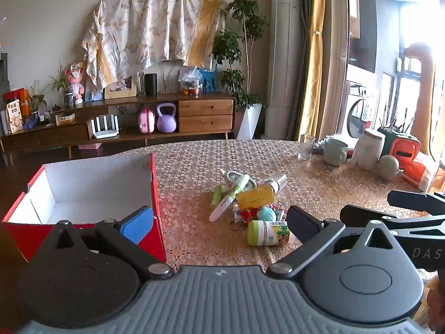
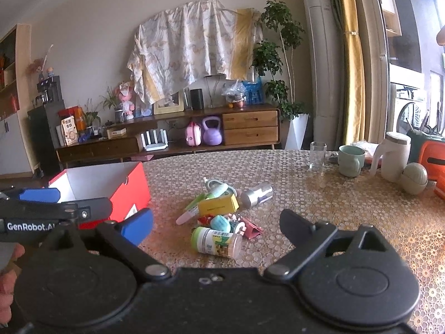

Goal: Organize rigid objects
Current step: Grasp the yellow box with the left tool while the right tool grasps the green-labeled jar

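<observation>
Nothing is being stowed yet: the red box (image 1: 155, 194) at left is sitting empty, the pile of small items (image 1: 250, 208) is waiting mid-frame. The left gripper (image 1: 219, 222) and right gripper (image 2: 217, 225) are hovering agape, holding nothing.

A clear drinking glass (image 2: 318, 155) stands at the far side of the table (image 2: 306, 208), which has a lacy patterned cloth. Just to its right is a pale green mug (image 2: 351, 160), then a white jug (image 2: 393, 160) with a handle. A round greenish lid (image 2: 415, 177) lies beside the jug. Behind the table, a long wooden cabinet (image 1: 205, 115) stands by the wall. A purple kettlebell (image 1: 166, 118) and a pink toy case (image 1: 146, 121) sit together on its low shelf. A flowery sheet (image 1: 147, 25) hangs on the wall above. A leafy green plant (image 1: 242, 47) grows in a white pot (image 1: 250, 121) next to a tall white air conditioner (image 1: 283, 55).
</observation>
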Available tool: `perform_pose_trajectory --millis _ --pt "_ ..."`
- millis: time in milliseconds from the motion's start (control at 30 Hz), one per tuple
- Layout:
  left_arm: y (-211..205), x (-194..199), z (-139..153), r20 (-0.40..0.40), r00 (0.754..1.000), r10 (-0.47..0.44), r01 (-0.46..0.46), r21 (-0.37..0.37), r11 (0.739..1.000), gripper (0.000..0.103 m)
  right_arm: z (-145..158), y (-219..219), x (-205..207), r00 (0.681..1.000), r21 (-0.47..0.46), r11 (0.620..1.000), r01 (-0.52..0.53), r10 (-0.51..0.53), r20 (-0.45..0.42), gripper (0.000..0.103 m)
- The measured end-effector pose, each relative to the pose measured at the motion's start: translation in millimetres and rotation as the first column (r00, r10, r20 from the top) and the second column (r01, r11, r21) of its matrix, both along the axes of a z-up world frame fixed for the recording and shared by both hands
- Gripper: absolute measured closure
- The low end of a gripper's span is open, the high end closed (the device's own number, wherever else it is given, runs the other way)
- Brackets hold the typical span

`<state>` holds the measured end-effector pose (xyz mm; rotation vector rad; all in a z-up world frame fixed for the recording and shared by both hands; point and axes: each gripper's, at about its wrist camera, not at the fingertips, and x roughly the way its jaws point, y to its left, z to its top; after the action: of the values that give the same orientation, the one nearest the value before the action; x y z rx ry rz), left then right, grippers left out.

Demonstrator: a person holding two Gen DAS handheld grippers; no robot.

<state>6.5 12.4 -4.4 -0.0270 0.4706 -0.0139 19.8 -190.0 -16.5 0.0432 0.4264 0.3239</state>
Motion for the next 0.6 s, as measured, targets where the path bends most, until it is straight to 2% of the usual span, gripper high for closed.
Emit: perform_pose_trajectory --millis 367,600 --pt "-1.9 36.9 -11.6 -0.056 0.998 -0.009 0.008 -0.006 1.0 0.0 -21.3 2.3 27.2 0.997 -0.026 0.999 -0.047 0.045 -0.065 0.007" --pt "-7.9 76.8 -23.4 -0.131 0.991 -0.017 0.014 -0.022 1.0 0.0 -37.3 1.7 52.9 0.99 -0.047 0.995 -0.084 0.078 -0.12 0.009"
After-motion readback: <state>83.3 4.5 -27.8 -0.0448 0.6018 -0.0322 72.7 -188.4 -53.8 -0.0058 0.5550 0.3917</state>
